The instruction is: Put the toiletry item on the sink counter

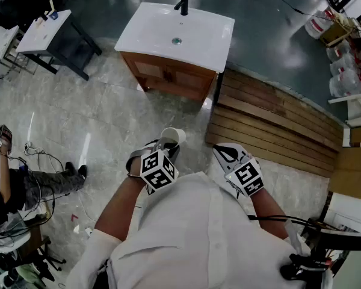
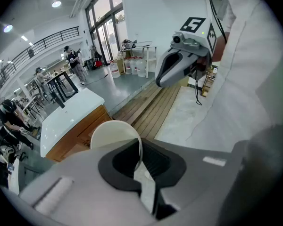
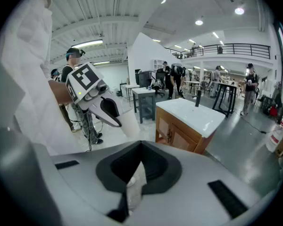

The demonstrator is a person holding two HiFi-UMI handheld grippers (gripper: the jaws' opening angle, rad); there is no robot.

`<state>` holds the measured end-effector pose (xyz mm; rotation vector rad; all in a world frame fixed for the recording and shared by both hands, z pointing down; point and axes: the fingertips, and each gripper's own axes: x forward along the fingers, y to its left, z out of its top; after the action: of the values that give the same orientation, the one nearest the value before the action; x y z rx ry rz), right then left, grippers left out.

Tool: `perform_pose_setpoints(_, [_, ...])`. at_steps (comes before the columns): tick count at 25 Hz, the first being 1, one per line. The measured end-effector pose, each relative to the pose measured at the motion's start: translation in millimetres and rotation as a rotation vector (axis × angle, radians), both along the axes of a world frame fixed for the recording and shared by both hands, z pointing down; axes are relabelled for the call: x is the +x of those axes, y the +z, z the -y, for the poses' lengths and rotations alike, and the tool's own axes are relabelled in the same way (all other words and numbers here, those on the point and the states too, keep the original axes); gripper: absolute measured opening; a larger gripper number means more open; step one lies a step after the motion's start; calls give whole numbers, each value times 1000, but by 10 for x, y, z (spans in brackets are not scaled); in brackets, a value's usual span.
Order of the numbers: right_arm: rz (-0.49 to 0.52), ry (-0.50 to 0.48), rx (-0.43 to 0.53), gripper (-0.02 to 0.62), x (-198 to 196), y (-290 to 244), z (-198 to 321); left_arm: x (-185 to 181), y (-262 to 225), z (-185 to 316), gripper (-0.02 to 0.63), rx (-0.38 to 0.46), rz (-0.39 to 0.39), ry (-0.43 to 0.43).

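A white paper cup (image 1: 172, 136) is held in the air by its rim, with my left gripper (image 1: 163, 150) shut on the cup's wall. In the left gripper view the cup (image 2: 114, 136) stands just past the jaws, its thin wall pinched between them. My right gripper (image 1: 224, 155) hovers beside it at the right, shut with nothing between its fingers. The sink counter (image 1: 197, 48), white-topped on a wooden cabinet with a black tap (image 1: 182, 2), stands ahead on the floor. The right gripper view shows the same sink counter (image 3: 190, 113), the cup (image 3: 130, 124) and the left gripper (image 3: 111, 113).
A wooden slatted platform (image 1: 271, 125) lies to the right of the sink. A white table on a black frame (image 1: 48, 32) stands at the far left. A seated person (image 1: 24, 185) is at the left edge, with cables on the marble floor (image 1: 39, 156). Other people stand far off.
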<state>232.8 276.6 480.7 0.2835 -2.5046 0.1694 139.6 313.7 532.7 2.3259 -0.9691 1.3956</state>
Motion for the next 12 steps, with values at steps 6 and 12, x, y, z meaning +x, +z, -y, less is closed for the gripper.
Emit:
perform_pose_setpoints(6, [-3,-12,-7,5,782,125,-160,710,-98,-231,14,8,5,-51])
perform_pose_setpoints(12, [26,-43,-30,5,860,190,-245,814,-110,-460,14,-27,8,-103])
